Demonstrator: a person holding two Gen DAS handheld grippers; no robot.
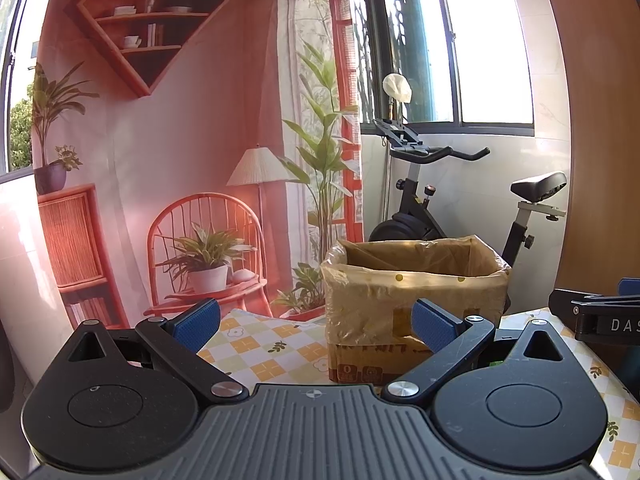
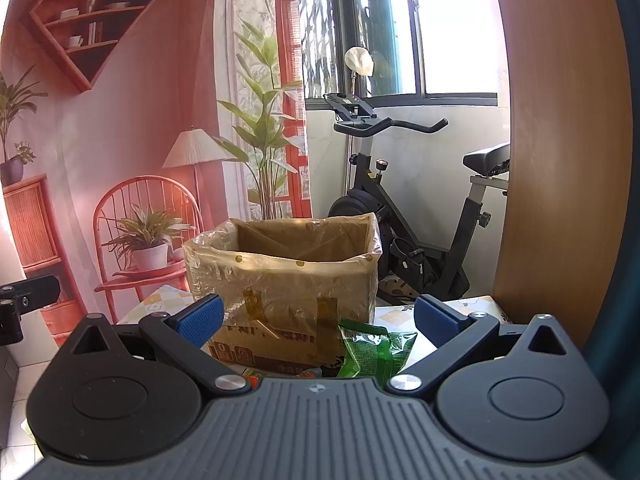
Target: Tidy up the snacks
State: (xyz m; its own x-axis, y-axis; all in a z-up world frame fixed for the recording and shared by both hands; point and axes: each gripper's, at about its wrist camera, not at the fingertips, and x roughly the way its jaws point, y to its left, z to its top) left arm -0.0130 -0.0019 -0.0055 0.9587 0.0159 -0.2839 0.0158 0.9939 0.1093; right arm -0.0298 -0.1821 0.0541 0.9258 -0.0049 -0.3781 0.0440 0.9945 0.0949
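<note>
The green snack packet (image 2: 374, 350) lies on the table just in front of the right gripper (image 2: 318, 320), low between its two blue-padded fingers and nearer the right one, touching neither; the jaws stand wide apart with nothing between the pads. Behind the packet, close to it, stands the cardboard box (image 2: 288, 280), open at the top and lined with a clear plastic bag whose edge is folded over the rim. The left gripper (image 1: 316, 324) is also spread wide and empty, with the same box (image 1: 412, 304) ahead of it and toward its right finger, on the checked tablecloth (image 1: 256, 344) with small flowers. Red printed characters run along the lower front of the box, too blurred and partly hidden to read; small square symbols sit beneath them. At the right edge of the left wrist view, part of the other gripper shows white letters "DAS". The packet is crinkled, glossy green with dark and white printing that cannot be made out; a scrap of orange wrapper (image 2: 250, 380) peeks out beside it
</note>
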